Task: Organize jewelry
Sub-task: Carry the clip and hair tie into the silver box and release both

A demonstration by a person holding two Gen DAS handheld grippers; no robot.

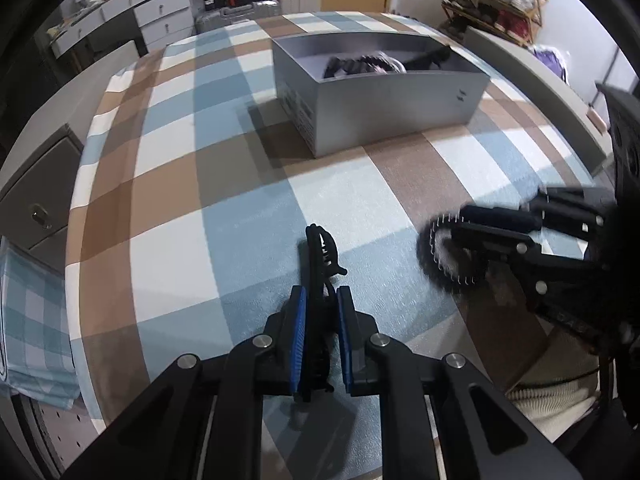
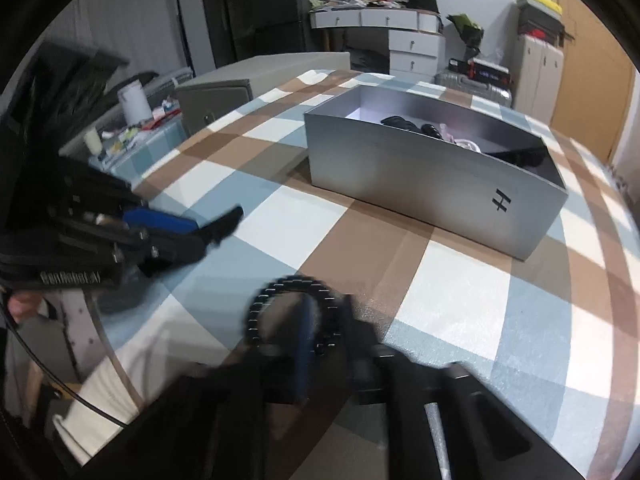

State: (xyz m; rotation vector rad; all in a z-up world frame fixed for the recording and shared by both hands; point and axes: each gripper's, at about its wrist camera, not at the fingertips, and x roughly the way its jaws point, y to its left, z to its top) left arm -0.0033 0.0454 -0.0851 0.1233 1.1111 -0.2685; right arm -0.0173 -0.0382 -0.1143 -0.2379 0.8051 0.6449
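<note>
My left gripper [image 1: 322, 300] is shut on a black hair claw clip [image 1: 322, 252], held above the checked tablecloth; the clip sticks out past the blue pads [image 1: 299, 320]. It also shows in the right wrist view [image 2: 224, 222]. My right gripper [image 2: 316, 316] is shut on a black beaded bracelet [image 2: 256, 312], blurred by motion; the bracelet also shows in the left wrist view [image 1: 430, 256]. A grey open box [image 1: 400, 108], also in the right wrist view [image 2: 420, 184], stands further back on the table and holds several dark jewelry pieces [image 1: 360, 65].
The table has a blue, brown and white checked cloth [image 1: 240, 208]. A grey cabinet [image 1: 36, 196] stands to the left of it. White drawers [image 2: 412, 48], a suitcase and a shoe rack [image 1: 496, 4] stand beyond the table.
</note>
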